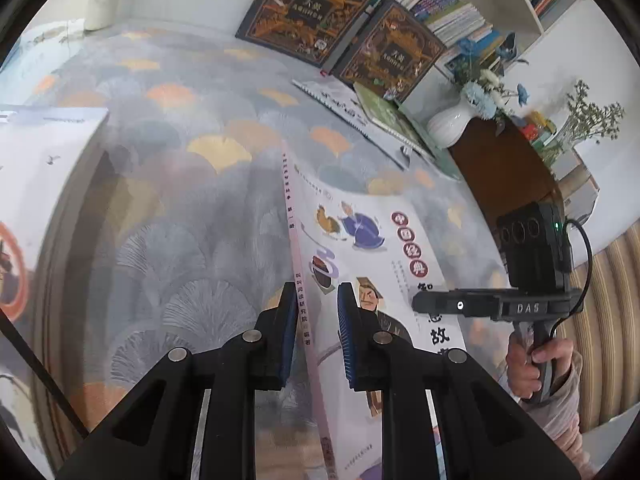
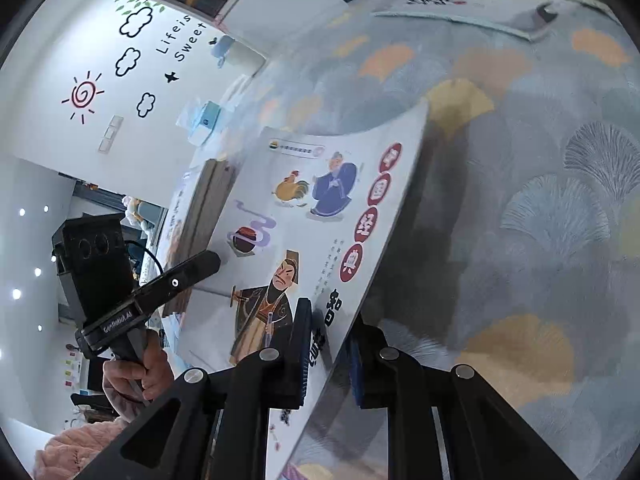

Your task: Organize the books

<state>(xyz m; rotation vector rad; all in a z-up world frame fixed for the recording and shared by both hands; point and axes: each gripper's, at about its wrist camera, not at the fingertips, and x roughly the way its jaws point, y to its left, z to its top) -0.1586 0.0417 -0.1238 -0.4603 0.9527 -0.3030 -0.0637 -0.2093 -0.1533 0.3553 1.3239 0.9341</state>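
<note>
Item: illustrated storybook [image 1: 360, 240], being held clear of the patterned rug [image 1: 180, 200], long axis running away from both wrists; left gripper [image 1: 313, 316] pinching its pink spine edge, jaws narrow; right gripper [image 2: 330, 344] pinching the opposite open edge, equally near

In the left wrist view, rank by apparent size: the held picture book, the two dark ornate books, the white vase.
1. Picture book, though it is nearest the camera.
2. Dark ornate books: they look alike, so unranked.
3. White vase.
</note>
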